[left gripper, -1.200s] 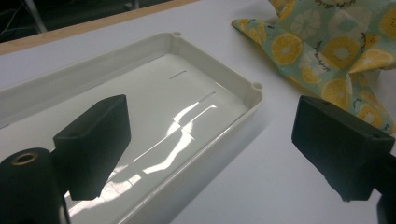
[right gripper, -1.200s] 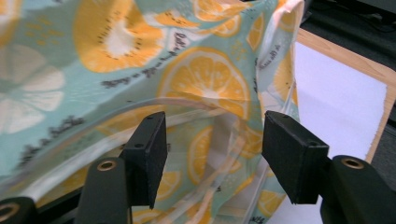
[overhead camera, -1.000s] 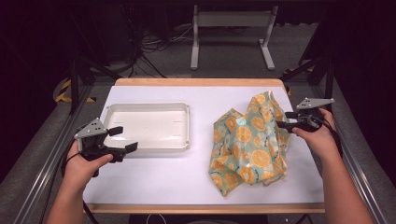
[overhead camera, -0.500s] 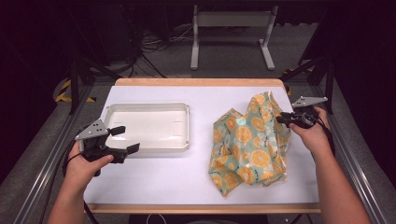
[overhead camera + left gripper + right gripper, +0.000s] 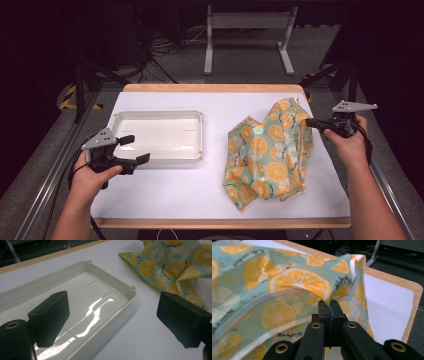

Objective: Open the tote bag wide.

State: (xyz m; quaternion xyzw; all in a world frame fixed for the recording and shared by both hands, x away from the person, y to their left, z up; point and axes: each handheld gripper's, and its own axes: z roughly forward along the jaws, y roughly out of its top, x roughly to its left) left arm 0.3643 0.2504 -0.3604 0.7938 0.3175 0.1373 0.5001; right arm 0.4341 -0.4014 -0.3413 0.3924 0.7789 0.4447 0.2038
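Now closed on the cloth's [image 5: 267,152] right edge and lifting, right fingers [image 5: 329,307] pinch firmly; next, carry toward tray [image 5: 160,156], left fingers [image 5: 51,315] wide.

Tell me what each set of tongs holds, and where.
Right tongs have just closed on the citrus-print cloth at its far right edge. Left tongs stand open, holding nothing.

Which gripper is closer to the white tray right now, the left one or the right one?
Left. The left gripper hangs open at the white tray's near left corner. The right gripper is across the table, shut on the orange-print cloth's far edge.
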